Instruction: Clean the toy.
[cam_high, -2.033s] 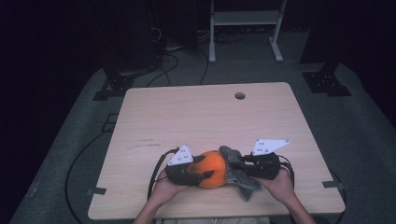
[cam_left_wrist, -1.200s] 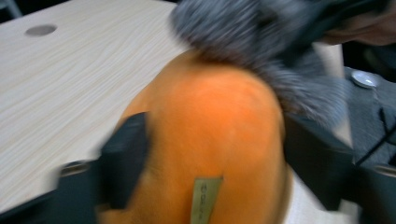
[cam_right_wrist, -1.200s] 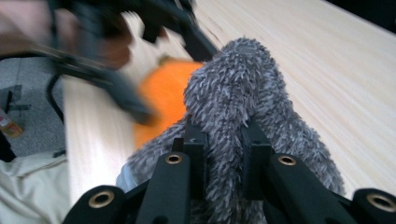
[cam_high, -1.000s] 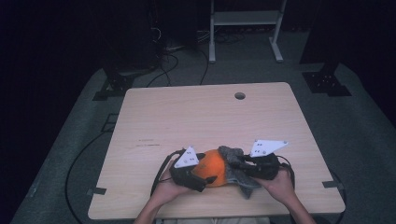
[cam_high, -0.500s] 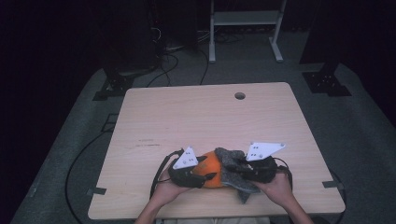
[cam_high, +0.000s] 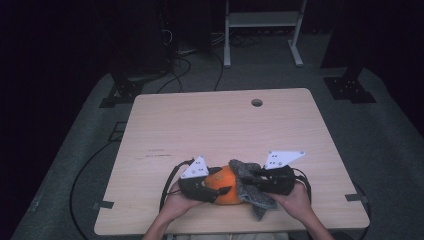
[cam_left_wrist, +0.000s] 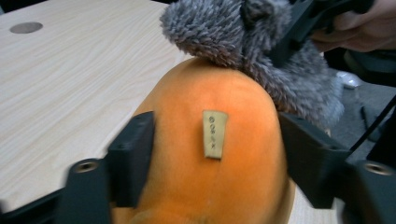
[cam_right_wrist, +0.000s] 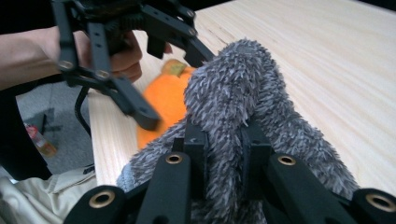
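Since a second ago, left gripper (cam_high: 226, 190) jaws reopened, loosely straddling the round orange plush (cam_left_wrist: 210, 158) bearing a small tan tag (cam_left_wrist: 214, 134). Right gripper (cam_high: 248, 178) pinches shaggy grey fabric (cam_right_wrist: 243, 112) draped over its right side, near the table (cam_high: 220, 125) edge.

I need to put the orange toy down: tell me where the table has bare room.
Bare wood runs from the grippers to the far edge with its round hole, and at both near corners. It is crowded at the near edge, where orange toy, grey cloth and both grippers meet.

Dim, dark surroundings; close views slightly blurred.
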